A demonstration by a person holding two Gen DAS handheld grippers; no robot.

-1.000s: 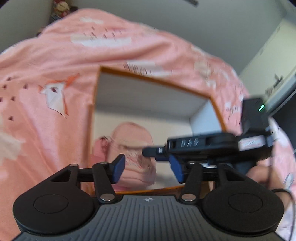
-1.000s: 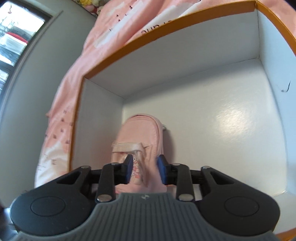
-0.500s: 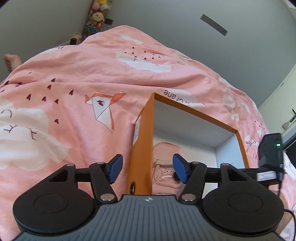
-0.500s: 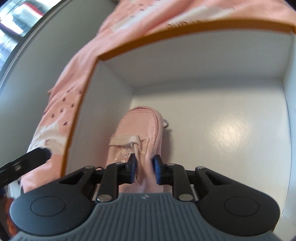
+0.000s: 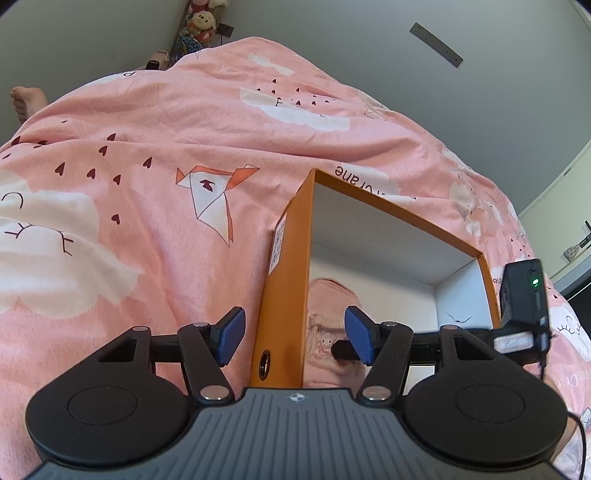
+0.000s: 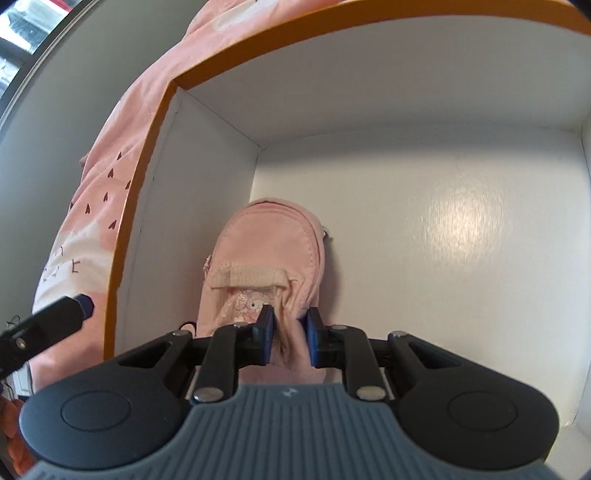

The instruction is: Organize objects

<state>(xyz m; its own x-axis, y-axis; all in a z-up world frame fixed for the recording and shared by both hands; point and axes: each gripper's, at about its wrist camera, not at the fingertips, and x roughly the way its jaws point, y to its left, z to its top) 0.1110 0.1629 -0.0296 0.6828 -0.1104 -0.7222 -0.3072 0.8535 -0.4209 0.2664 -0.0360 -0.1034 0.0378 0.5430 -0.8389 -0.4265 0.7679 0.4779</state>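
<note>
A small pink backpack lies inside an orange box with a white inside, against its left wall. My right gripper is shut on the pink fabric at the backpack's near end. In the left wrist view the box stands on a pink bedspread and the backpack shows inside it. My left gripper is open, with its jaws on either side of the box's left wall; the left fingertip shows outside that wall in the right wrist view.
The pink bedspread with cloud and crane prints spreads all around the box. A bare foot lies at the far left. Soft toys stand by the grey wall. The right gripper's body hangs over the box's right side.
My left gripper has moved left from over the box's inside to straddle its left wall. My right gripper has closed tighter on the backpack's fabric and shifted it slightly.
</note>
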